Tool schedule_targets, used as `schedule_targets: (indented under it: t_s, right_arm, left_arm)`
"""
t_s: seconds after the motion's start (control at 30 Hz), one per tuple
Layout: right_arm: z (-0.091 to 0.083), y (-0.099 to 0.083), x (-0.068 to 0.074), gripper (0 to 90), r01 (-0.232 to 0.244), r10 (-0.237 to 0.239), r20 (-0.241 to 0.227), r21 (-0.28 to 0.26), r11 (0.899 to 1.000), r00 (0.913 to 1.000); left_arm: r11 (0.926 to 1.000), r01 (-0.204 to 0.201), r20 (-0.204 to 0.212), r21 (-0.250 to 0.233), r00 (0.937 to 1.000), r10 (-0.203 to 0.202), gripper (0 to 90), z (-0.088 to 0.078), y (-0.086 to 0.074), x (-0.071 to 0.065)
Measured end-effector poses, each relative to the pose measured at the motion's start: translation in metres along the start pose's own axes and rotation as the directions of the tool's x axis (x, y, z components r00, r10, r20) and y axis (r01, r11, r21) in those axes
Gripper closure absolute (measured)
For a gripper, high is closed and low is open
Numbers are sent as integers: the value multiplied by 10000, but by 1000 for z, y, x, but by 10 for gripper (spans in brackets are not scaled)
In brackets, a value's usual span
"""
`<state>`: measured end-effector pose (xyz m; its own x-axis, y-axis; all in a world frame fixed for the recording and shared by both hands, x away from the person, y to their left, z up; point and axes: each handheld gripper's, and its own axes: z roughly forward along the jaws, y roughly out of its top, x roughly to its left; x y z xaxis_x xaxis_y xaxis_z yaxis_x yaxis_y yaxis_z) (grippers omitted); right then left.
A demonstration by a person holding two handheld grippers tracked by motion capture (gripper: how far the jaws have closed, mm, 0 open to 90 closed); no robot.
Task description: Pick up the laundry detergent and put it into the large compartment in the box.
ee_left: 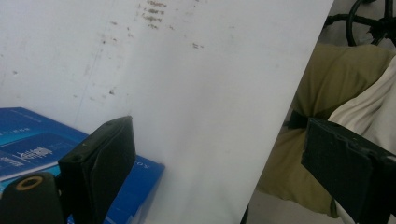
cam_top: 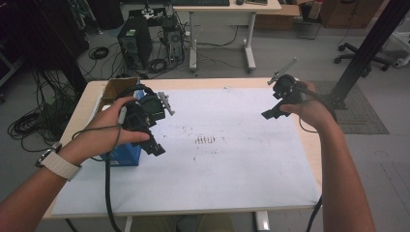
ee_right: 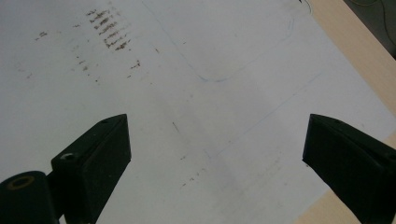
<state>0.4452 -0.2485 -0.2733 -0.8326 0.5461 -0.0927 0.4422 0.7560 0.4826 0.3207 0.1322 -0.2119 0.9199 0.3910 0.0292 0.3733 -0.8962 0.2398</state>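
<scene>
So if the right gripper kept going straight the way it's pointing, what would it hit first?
Most likely the bare white sheet covering the table. The right gripper is open and angled down at it, with nothing lying between; exact depth is hard to judge.

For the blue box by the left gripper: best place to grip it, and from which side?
Take the blue box across its thin near-right corner, coming in from the open white sheet side. It lies flat, and the left gripper, fingers spread, hovers just there.

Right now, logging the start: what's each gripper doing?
Left gripper: open, holding nothing.
Right gripper: open, holding nothing.
</scene>
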Motion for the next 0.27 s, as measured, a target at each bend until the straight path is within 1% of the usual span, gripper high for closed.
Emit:
schedule_targets:
  t_s: [0.27]
  right_arm:
    - [0, 0, 1, 78, 6, -6, 2, -41, 10000, 10000]
  left_arm:
    - [10000, 31, 13, -40, 10000, -31, 103, -1, -1, 0]
